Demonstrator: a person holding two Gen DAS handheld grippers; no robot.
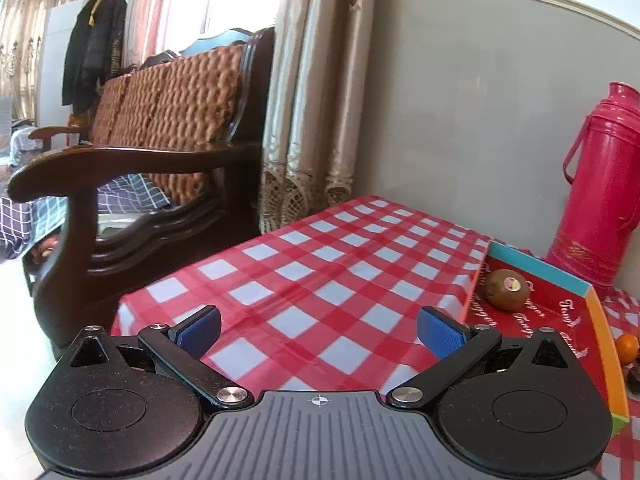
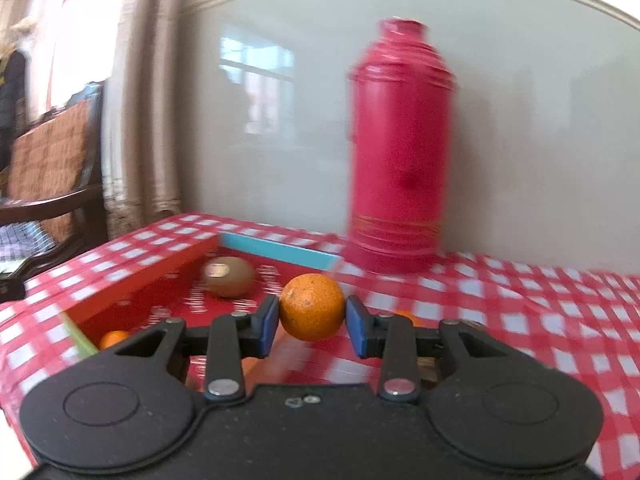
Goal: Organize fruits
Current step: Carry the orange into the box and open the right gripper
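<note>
While the right gripper (image 2: 312,318) clamps an orange (image 2: 311,306) squarely between its blue pads, the left gripper (image 1: 319,330) gapes wide, empty, over checked tablecloth (image 1: 320,264).

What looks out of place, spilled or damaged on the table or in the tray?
Nothing stands out. The kiwi lies in the red tray, the thermos stands upright, and the orange sits whole between the right gripper fingers.

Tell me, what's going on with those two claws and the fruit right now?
Left gripper open, empty, over the tablecloth. Right gripper shut on an orange, by the red tray. Kiwi in tray. Nothing blocking.
</note>
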